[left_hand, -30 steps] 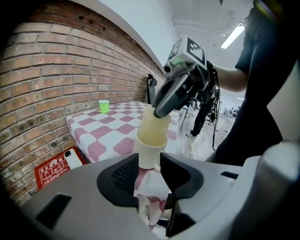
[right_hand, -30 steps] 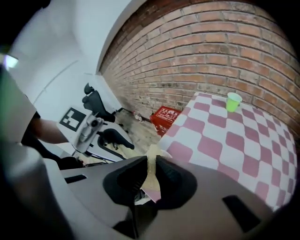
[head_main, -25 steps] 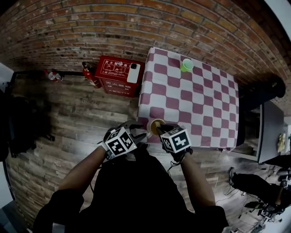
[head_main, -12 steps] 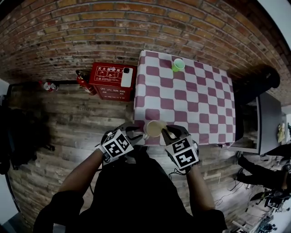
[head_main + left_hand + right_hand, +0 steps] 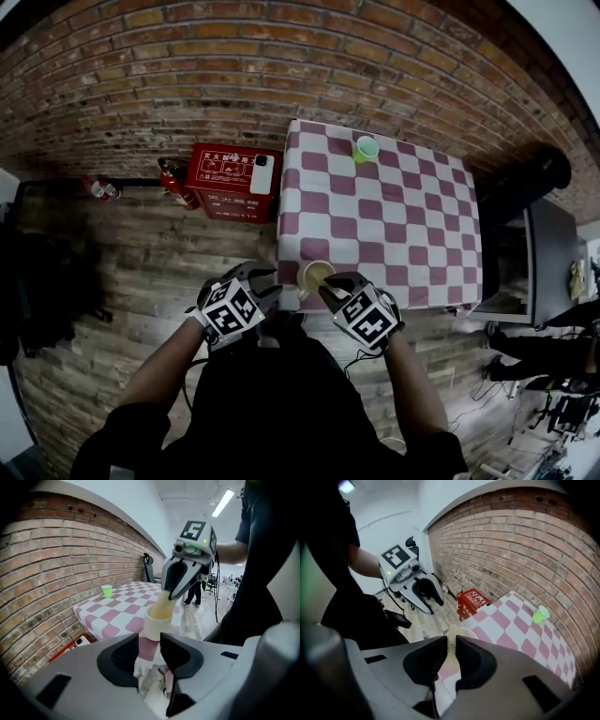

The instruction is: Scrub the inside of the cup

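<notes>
Cup: the pale cup (image 5: pixel 157 623) stands upright at the counter's (image 5: pixel 412 225) near edge, just beyond the left gripper's tips and directly under the right gripper's, mouth up so a tool can go in from above.
Left gripper: the left gripper (image 5: pixel 149 651) has its jaws narrowly apart and gripping nothing. Only the hanging checked cloth shows through the gap. It sits low beside the cup, apparently ready to steady it.
Right gripper: the right gripper (image 5: pixel 451 660) is closed on a thin yellowish sponge (image 5: pixel 164 603), angled downward so the sponge's free end dips into the cup's mouth.
Step judged: scrubbing appears under way. How deep the sponge reaches cannot be told.
Green cup: the green cup (image 5: pixel 367 147) stands far ahead of both grippers, near the brick wall, out of the work.
Red box: the red box (image 5: pixel 230 169) lies on the floor ahead and left of the left gripper, with a phone (image 5: pixel 262 173) on top.
Counts: two grippers, two cups, one sponge, one red box, one phone.
</notes>
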